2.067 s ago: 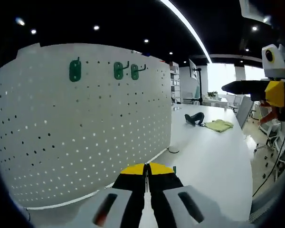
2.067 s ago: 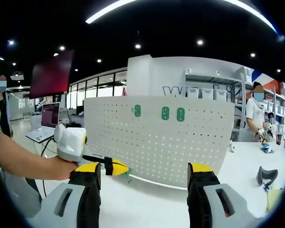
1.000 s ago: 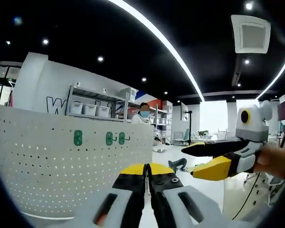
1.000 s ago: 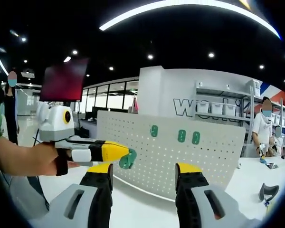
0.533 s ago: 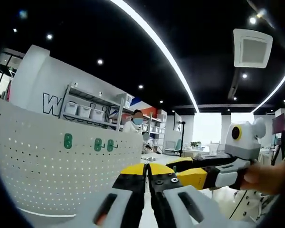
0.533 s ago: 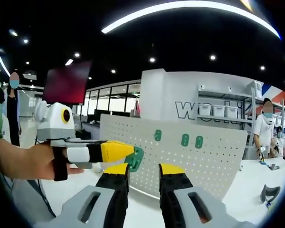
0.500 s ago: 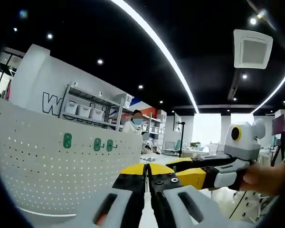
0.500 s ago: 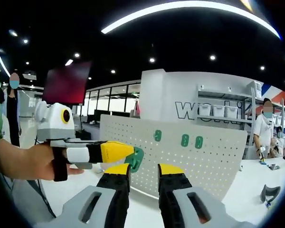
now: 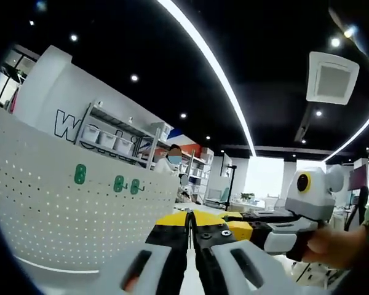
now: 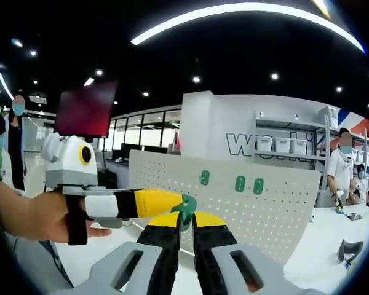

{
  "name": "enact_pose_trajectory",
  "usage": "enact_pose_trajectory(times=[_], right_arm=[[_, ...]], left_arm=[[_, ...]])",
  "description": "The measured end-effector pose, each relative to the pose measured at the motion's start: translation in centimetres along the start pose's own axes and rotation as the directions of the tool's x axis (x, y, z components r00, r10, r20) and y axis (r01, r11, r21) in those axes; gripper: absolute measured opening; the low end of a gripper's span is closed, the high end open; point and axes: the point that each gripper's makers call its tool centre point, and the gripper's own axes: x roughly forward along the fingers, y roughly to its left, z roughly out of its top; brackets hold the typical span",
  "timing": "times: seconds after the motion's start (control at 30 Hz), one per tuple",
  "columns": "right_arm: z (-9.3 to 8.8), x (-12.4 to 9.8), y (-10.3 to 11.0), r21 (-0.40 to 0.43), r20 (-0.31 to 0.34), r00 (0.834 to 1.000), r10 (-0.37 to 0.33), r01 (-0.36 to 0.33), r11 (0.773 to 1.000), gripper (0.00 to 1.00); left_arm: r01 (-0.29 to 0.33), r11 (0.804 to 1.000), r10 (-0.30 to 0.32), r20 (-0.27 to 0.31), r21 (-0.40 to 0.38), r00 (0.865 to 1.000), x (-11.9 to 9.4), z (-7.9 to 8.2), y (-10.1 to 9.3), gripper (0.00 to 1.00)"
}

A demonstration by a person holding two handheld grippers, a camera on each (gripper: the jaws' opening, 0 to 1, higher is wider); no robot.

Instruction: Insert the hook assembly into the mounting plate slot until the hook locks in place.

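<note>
Right gripper view: the right gripper (image 10: pixel 184 222) has its fingers nearly together, pinching the lower part of a green hook (image 10: pixel 186 208) right at the yellow tips. The left gripper (image 10: pixel 175 203) comes in from the left, held by a hand (image 10: pixel 40 215), and its yellow tip clamps the same hook from that side. So both grippers are on the hook, which is up in the air in front of the fingers.

Beyond the fingertips stands the white pegboard (image 10: pixel 277 209), upright on a white table (image 10: pixel 320 239). Three green hooks (image 10: pixel 240 183) are already seated in a row near its top edge, above and past the right finger. A dark object (image 10: pixel 347 249) lies on the table well off to the right.

Left gripper view: the left gripper (image 9: pixel 189 222) fingers are closed flat against each other; the hook itself isn't discernible here. The right gripper (image 9: pixel 234 222) enters from the right, its yellow tip touching the left one's tips, with a hand (image 9: pixel 335 246) behind it. The pegboard (image 9: pixel 61 215) is left of the fingers, with the three hooks (image 9: pixel 118 183) high on it.
</note>
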Motion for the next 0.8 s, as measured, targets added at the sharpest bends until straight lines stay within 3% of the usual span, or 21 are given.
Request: enact_pose_trajectory(times=[0.27, 0.8], right_arm=[[-0.3, 0.2, -0.1, 0.000, -0.011, 1.000, -0.006, 0.006, 1.000, 0.04], [-0.2, -0.2, -0.1, -0.012, -0.013, 1.000, -0.016, 0.016, 1.000, 0.03]], left_arm=[[0.010, 1.000, -0.010, 0.001, -0.011, 1.000, 0.2, -0.1, -0.5, 0.02], [0.009, 0.998, -0.007, -0.036, 0.056, 0.999, 0.2, -0.4, -0.9, 0.02]])
